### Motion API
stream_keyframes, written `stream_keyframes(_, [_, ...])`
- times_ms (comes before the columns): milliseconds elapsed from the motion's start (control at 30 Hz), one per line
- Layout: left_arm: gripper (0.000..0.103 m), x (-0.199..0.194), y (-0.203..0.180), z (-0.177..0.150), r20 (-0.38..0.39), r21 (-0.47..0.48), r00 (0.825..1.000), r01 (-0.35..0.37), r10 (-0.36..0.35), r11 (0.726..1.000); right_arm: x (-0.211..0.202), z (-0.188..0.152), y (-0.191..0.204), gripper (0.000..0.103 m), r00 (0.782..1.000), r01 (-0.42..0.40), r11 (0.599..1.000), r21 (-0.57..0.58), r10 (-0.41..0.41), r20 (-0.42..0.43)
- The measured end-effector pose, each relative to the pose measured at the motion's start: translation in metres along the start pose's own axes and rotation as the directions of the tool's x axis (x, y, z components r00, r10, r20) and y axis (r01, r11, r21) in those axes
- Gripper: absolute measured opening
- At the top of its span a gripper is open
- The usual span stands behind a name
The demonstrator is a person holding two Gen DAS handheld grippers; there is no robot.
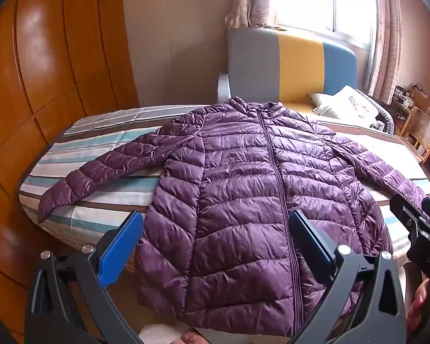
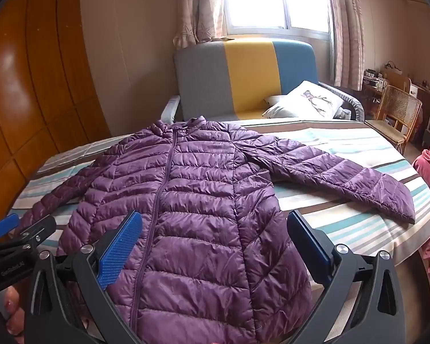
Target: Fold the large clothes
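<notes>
One glossy quilted purple jacket (image 1: pixel 243 200), striped bedspread (image 1: pixel 100 149)

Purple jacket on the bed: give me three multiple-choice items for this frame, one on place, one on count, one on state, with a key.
1. Where does the purple jacket lie?
A. On the striped bedspread
B. On the wicker chair
C. On the floor

2. How many colour panels does the headboard show?
A. Two
B. Three
C. Five

3. How is the jacket's zipper?
A. Fully undone
B. Closed up the front
C. Torn off

Key: 1 A, the jacket is spread flat on the stripes, sleeves out. 2 B, grey, yellow and blue sit side by side. 3 B, the zip line runs closed from hem to collar.
</notes>
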State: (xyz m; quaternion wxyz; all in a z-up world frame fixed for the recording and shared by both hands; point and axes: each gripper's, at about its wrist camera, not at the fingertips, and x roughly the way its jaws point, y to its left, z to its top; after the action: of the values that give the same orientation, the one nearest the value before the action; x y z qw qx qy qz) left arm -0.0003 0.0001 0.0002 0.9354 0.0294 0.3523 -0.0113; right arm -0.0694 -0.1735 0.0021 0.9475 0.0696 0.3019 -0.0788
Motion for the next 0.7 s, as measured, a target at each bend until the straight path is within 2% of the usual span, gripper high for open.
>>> stream_keyframes(700, [0.101,-0.0031,0.0010,0.0047,0.008,0.002,1.000,0.009,-0.009,1.000,0.0013,0.0005,0.0007,0.100,1.000,-0.008,1.000,0.002,0.008,-0.003])
